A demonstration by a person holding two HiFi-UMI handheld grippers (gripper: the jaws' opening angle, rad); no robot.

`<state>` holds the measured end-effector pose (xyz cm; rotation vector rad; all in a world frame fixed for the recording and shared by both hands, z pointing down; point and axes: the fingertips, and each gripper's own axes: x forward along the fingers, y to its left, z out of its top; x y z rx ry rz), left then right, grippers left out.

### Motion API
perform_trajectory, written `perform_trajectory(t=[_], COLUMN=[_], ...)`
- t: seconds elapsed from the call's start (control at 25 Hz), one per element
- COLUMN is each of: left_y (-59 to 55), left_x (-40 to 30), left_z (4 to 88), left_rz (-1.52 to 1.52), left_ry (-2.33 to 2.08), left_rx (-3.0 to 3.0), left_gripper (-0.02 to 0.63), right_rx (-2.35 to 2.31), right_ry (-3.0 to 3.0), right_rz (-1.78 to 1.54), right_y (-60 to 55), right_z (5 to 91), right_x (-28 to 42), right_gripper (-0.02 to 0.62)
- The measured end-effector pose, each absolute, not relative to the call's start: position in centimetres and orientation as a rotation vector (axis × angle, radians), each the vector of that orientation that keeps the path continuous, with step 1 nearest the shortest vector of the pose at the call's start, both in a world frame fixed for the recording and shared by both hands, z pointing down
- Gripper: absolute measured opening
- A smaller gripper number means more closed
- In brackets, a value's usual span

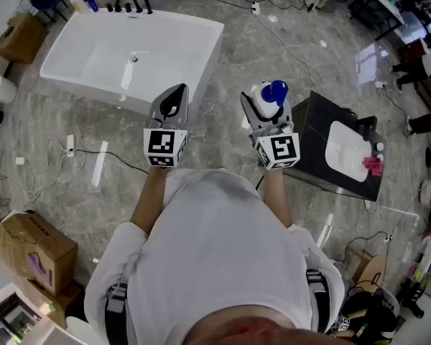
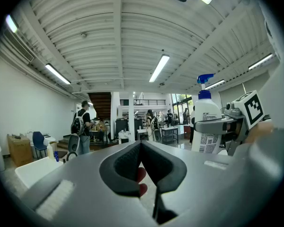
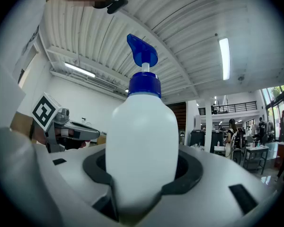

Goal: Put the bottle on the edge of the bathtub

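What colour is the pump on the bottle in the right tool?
Blue pump above a white bottle; the right gripper view shows it best.

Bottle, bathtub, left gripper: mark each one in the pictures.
bottle (image 3: 142, 145), right gripper view, middle of its white body.
bathtub (image 1: 100, 56), head view, bare inner floor.
left gripper (image 2: 141, 148), left gripper view, where its closed fingers meet.

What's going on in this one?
A person holds a gripper in each hand. The right gripper has its jaws shut on a white pump bottle, held upright in the air. The left gripper is shut and empty. The bathtub stands ahead and to the left, and the bottle has not yet reached its edge.
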<state>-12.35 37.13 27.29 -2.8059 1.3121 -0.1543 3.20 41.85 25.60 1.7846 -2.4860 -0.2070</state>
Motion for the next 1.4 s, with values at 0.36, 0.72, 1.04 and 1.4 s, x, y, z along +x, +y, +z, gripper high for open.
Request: perform_trajectory(t=[0.36,0.72,1.04,1.4], left_y=[38.9,38.4,33.8,19.2], left_x=[-9.9,-6.2,-3.8,-1.2], left_z=[29.1,30.8,32.9,34.8], left_rz=[-0.215,-0.263,-0.318,-0.257], left_ry=[1.295,1.359,1.395,1.456], left_rx=[-2.829,-2.779,-2.792,-2.797], left_gripper=[-0.005,-0.006,-0.005,-0.005], right_rx=[1.774,1.706,1.666,1.636], right_ry=[-2.534,-2.571,-2.593,-2.613], right_rz=[-0.179,-0.142,-0.108,-0.101], right_y=[43.9,43.9,39.0,24.7], right_z=[26.0,27.7,28.5,29.3], right_x=[5.1,9.6,12.5,15.7], right_gripper=[0.245,0.245,0.245,0.245])
